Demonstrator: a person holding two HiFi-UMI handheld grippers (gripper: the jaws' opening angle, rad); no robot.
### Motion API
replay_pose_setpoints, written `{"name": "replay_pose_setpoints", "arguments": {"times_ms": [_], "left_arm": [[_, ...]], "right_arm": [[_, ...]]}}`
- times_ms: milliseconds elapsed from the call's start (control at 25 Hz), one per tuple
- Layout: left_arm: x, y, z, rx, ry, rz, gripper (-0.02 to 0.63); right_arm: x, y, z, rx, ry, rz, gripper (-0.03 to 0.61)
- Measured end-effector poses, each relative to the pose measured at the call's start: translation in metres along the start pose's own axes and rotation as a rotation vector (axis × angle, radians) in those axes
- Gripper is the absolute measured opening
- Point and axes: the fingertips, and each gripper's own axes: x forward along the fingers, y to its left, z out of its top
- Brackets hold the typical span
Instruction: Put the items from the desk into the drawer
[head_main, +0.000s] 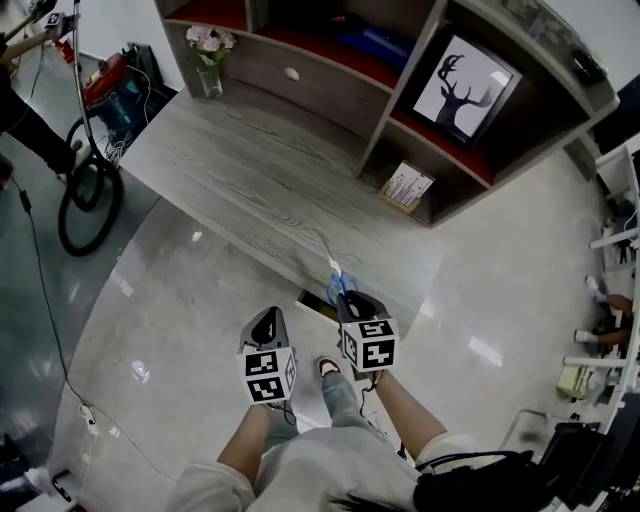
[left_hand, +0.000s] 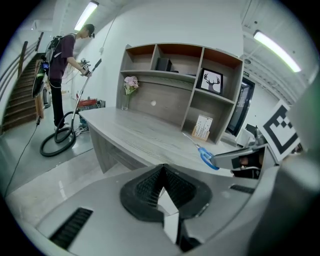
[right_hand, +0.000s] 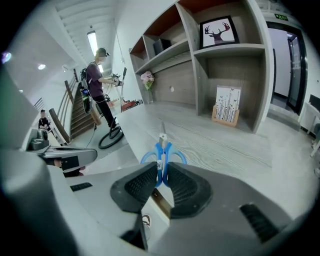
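Blue-handled scissors hang over the near edge of the grey wooden desk, blades pointing across the top. My right gripper is shut on the scissors at the handles, the loops sticking out beyond the pads. In the left gripper view the scissors show at the right, off the desk edge. My left gripper hovers over the floor just left of the right one, jaws shut with nothing between them. A dark drawer opening shows under the desk edge, between the two grippers.
A shelf unit stands at the desk's back with a deer picture, a small card box and a flower vase. A person with a vacuum and coiled hose is on the floor to the far left.
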Motion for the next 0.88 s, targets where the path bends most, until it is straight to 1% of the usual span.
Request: {"name": "replay_pose_setpoints", "arguments": {"times_ms": [320, 600, 880], "left_arm": [[-0.023, -0.002, -0.016, -0.029, 0.004, 0.039, -0.003], [-0.029, -0.004, -0.032, -0.059, 0.018, 0.054, -0.003], [-0.032, 0.001, -0.051, -0.094, 0.035, 0.085, -0.003]], "right_arm": [[-0.011, 0.02, -0.011, -0.038, 0.02, 0.057, 0.063], [-0.007, 0.036, -0.029, -0.073, 0.06, 0.101, 0.063], [-0.001, 0.05, -0.053, -0.1, 0.109, 0.149, 0.063]]}}
